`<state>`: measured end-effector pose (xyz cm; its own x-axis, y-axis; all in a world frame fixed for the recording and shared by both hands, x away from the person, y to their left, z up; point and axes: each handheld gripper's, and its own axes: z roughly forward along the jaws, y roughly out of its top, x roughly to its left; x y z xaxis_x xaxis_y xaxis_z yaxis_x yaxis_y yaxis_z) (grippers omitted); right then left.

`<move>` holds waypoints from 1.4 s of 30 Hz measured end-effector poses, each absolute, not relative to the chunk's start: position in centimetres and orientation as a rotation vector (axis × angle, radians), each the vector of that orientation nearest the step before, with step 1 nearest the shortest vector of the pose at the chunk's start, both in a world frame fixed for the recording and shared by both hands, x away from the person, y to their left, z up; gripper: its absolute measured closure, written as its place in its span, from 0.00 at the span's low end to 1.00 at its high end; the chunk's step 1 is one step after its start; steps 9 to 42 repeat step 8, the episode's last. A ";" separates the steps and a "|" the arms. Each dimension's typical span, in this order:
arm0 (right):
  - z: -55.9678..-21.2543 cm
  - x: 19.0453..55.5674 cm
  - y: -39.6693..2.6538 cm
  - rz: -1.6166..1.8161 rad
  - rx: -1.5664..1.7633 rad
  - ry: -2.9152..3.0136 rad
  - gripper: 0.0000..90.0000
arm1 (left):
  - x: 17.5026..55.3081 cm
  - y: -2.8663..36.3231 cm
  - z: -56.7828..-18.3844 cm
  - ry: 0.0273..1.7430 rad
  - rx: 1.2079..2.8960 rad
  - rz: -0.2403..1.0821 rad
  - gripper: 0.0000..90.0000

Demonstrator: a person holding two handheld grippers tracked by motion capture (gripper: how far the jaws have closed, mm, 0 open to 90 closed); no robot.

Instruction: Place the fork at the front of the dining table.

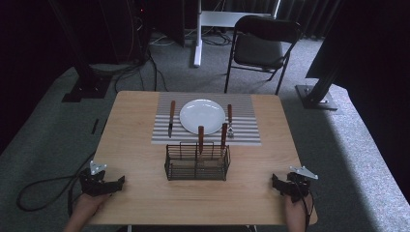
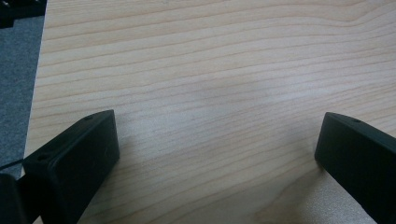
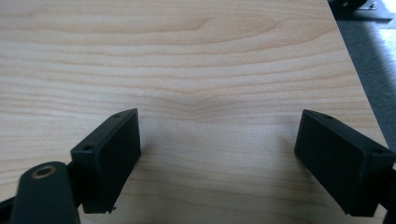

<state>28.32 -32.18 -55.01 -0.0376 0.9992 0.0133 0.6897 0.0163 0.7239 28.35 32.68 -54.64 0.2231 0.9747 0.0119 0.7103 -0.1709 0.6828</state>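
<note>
A black wire basket (image 1: 197, 163) stands mid-table with two wooden-handled utensils (image 1: 200, 137) upright in it. Beyond it a white plate (image 1: 202, 116) lies on a striped placemat (image 1: 241, 137). A wooden-handled knife (image 1: 171, 118) lies left of the plate and another wooden-handled utensil (image 1: 230, 121) lies right of it. My left gripper (image 1: 116, 183) rests at the table's near left corner, open, with bare wood between its jaws (image 2: 217, 149). My right gripper (image 1: 276, 184) sits at the near right corner, open over bare wood (image 3: 217, 154).
The wooden table (image 1: 135, 145) has its left edge close to the left gripper and its right edge close to the right one. A black folding chair (image 1: 258, 46) and dark stands are on the carpet behind the table.
</note>
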 end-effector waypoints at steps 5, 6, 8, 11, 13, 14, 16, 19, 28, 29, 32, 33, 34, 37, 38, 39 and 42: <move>-55.0 28.3 -32.1 0.781 1.719 1.787 0.15 | 28.3 32.7 -54.6 1.547 1.951 0.624 0.00; -55.0 28.3 -32.1 0.781 1.719 1.787 0.15 | 28.3 32.7 -54.6 1.547 1.951 0.624 0.00; -55.0 28.3 -32.1 0.780 1.717 1.789 0.15 | 28.4 32.6 -54.6 1.552 1.947 0.625 0.00; -55.0 28.3 -32.1 0.780 1.717 1.789 0.15 | 28.4 32.6 -54.6 1.552 1.947 0.625 0.00; -55.0 28.3 -32.1 0.780 1.717 1.789 0.15 | 28.4 32.6 -54.6 1.552 1.947 0.625 0.00; -55.0 28.3 -32.1 0.780 1.717 1.789 0.15 | 28.4 32.6 -54.6 1.552 1.947 0.625 0.00; -55.0 28.3 -32.1 0.780 1.717 1.789 0.15 | 28.4 32.6 -54.6 1.552 1.947 0.625 0.00; -55.0 28.3 -32.1 0.780 1.717 1.789 0.15 | 28.4 32.6 -54.6 1.552 1.947 0.625 0.00; -55.0 28.3 -32.1 0.780 1.717 1.789 0.15 | 28.4 32.6 -54.6 1.552 1.947 0.625 0.00; -55.0 28.3 -32.1 0.780 1.717 1.789 0.15 | 28.4 32.6 -54.6 1.552 1.947 0.625 0.00; -55.0 28.3 -32.1 0.780 1.717 1.789 0.15 | 28.4 32.6 -54.6 1.552 1.947 0.625 0.00; -55.0 28.3 -32.1 0.780 1.717 1.789 0.15 | 28.4 32.6 -54.6 1.552 1.947 0.625 0.00; -55.0 28.3 -32.1 0.780 1.717 1.789 0.15 | 28.4 32.6 -54.6 1.552 1.947 0.625 0.00; -55.0 28.3 -32.1 0.780 1.717 1.789 0.15 | 28.4 32.6 -54.6 1.552 1.947 0.625 0.00; -55.0 28.3 -32.1 0.780 1.717 1.789 0.15 | 28.4 32.6 -54.6 1.552 1.947 0.625 0.00; -55.0 28.3 -32.1 0.780 1.717 1.789 0.15 | 28.4 32.6 -54.6 1.552 1.947 0.625 0.00; -55.0 28.3 -32.1 0.780 1.717 1.789 0.15 | 28.4 32.6 -54.6 1.552 1.947 0.625 0.00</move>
